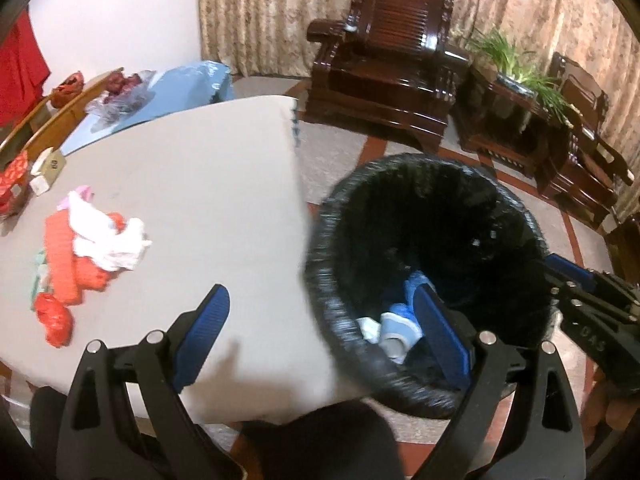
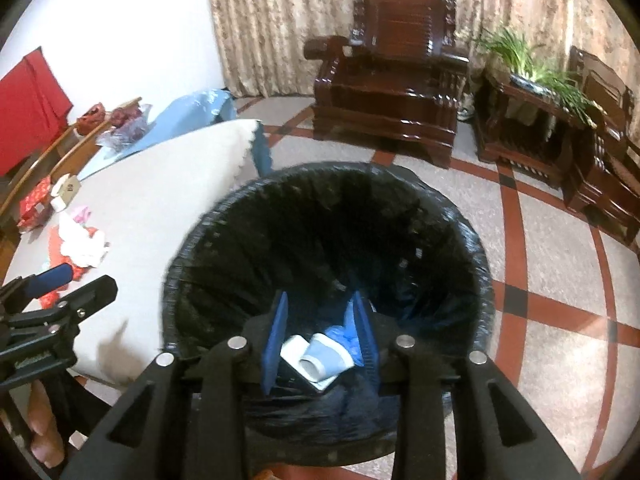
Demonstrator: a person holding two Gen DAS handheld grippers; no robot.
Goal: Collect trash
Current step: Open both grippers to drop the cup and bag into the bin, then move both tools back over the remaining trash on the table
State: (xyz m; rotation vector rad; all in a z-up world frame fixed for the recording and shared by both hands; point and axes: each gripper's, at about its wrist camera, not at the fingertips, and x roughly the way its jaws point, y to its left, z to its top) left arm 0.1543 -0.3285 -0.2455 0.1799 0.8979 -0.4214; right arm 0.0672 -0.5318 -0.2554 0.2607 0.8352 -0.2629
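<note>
A pile of red and white trash (image 1: pixel 92 244) lies on the white surface (image 1: pixel 208 184), well apart from the black-lined bin (image 2: pixel 324 264) beside it. Discarded items (image 2: pixel 320 356) lie inside. The right claw (image 2: pixel 320 344) hangs partly open and empty above them; the left claw (image 1: pixel 320 344) is wide open, empty. Drop-off looks done; next, reach back for the pile.

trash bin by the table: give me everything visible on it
The trash bin is round and lined with a glossy black plastic bag, wrinkled and folded over the rim. It stands upright on the tiled floor, close beside the white table; whether they touch is unclear. At the bottom lie pale blue paper cups and crumpled blue plastic. The right gripper hangs above the opening, jaws parted with nothing between them.
</note>
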